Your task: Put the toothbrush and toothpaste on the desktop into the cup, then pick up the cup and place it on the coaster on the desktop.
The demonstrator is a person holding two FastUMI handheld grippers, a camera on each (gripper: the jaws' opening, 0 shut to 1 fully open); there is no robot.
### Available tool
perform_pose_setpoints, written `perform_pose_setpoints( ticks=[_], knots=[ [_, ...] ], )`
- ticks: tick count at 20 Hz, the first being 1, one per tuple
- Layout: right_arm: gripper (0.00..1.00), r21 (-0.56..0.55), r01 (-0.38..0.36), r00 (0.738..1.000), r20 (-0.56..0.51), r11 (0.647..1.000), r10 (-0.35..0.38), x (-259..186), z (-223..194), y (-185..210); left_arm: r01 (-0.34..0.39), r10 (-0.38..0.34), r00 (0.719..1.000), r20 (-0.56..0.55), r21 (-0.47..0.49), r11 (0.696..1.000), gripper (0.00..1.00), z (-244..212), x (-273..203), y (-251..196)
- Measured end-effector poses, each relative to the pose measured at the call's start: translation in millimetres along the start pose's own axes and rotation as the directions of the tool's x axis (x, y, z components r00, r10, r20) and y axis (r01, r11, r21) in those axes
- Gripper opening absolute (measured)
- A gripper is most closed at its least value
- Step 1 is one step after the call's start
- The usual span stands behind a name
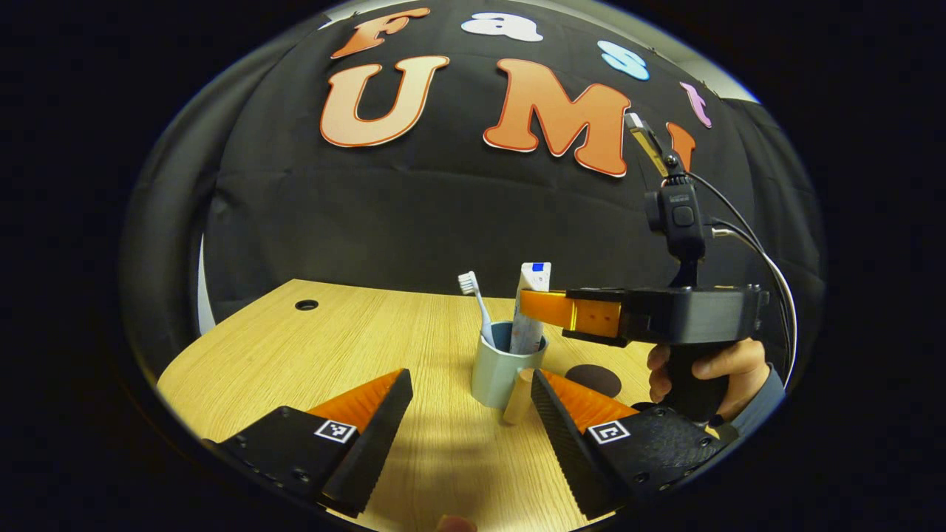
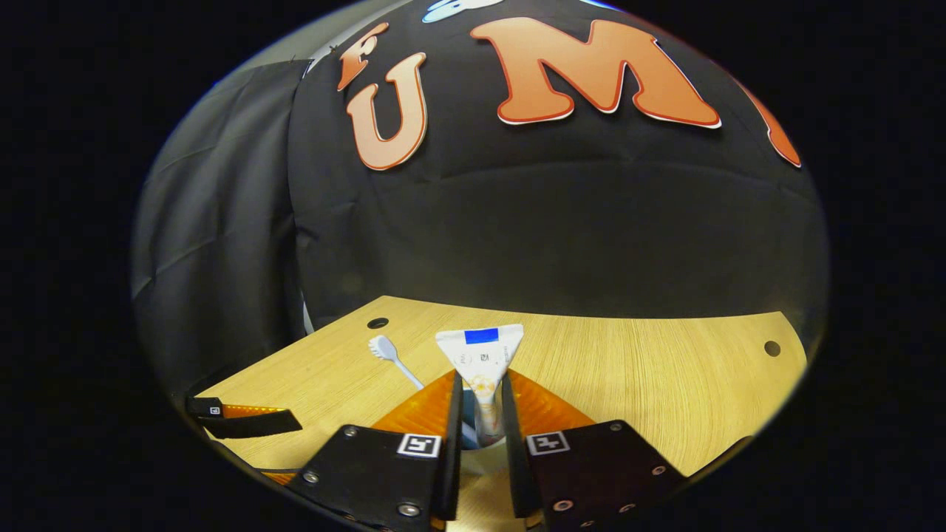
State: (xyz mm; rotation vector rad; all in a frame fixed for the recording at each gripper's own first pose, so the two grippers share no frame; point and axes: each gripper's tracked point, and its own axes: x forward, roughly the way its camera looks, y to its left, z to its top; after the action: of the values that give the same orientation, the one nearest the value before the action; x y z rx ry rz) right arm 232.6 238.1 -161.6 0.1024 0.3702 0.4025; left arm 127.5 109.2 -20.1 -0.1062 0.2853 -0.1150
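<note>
1. In the left gripper view a pale cup (image 1: 497, 377) stands upright on the wooden surface (image 1: 355, 347), just right of the frame's centre.
2. The toothbrush (image 1: 477, 304) stands in the cup, head up and leaning toward the left; in the right gripper view its head (image 2: 384, 347) shows left of centre.
3. The toothpaste (image 1: 531, 307) stands in the cup too, on the right side, crimped end up with a blue mark at the top.
4. The right gripper (image 1: 547, 309) comes in from the right of the left gripper view, held by a hand (image 1: 709, 369) at the right edge; its fingertips lie against the tube above the cup's rim.
5. In the right gripper view that gripper (image 2: 480, 414) sits at bottom centre with its fingers drawn close on either side of the tube (image 2: 482, 362); they look closed on it.
6. The left gripper (image 1: 465, 391) stands wide open at the bottom of its own view, holding nothing, the cup just beyond and between its fingertips, nearer the right one.
7. Part of the left gripper (image 2: 247, 420) also shows at the lower left of the right gripper view.
8. A dark round coaster (image 1: 595, 379) lies flat on the surface just right of the cup, apart from it.
9. A small round hole (image 1: 306, 304) marks the surface toward the upper left.
</note>
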Motion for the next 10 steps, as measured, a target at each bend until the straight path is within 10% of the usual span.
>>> perform_pose_setpoints(
  ticks=[10],
  knots=[
    [0.77, -0.078, 0.028, 0.991, 0.133, 0.997, -0.017, -83, 67, -22, 0.037, -0.040, 0.993, -0.111, -0.023, 0.999, 0.98, 12, 31, -28]
  ],
)
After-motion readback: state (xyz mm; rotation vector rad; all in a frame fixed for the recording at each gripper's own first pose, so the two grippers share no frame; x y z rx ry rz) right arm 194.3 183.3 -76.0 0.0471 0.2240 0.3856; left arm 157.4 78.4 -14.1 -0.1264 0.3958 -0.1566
